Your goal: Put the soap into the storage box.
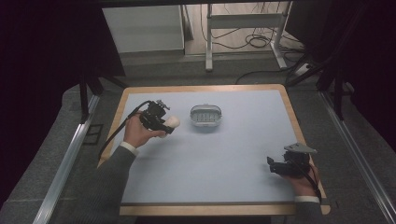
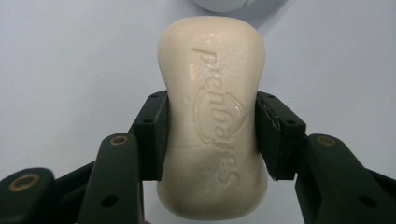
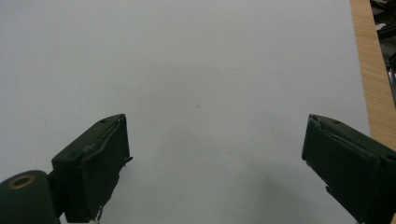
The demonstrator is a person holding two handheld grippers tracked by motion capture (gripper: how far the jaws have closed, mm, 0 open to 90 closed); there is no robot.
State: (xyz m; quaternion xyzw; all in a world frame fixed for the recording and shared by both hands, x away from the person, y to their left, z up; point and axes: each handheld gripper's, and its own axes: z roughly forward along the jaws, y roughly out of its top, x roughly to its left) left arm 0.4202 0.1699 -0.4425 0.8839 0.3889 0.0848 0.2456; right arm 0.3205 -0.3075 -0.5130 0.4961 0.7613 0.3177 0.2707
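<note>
Over on the left, the left claw (image 2: 211, 135) is clamped on a cream, waisted bar of soap (image 2: 212, 121) with raised lettering pressed into its face, pads squeezing its narrow middle, held above the pale blue counter (image 1: 224, 154). Just to its right sits a grey oval plastic soap dish (image 1: 206, 115), close but not touching. Then a broad bare stretch of counter. Far right, near the wooden edge (image 3: 371, 70), the right claw (image 3: 217, 163) gapes wide, nothing between its pads.

Left gripper (image 1: 169, 126) fingers (image 2: 152, 135) clamped, right gripper (image 1: 273, 165) fingers (image 3: 93, 163) spread wide
</note>
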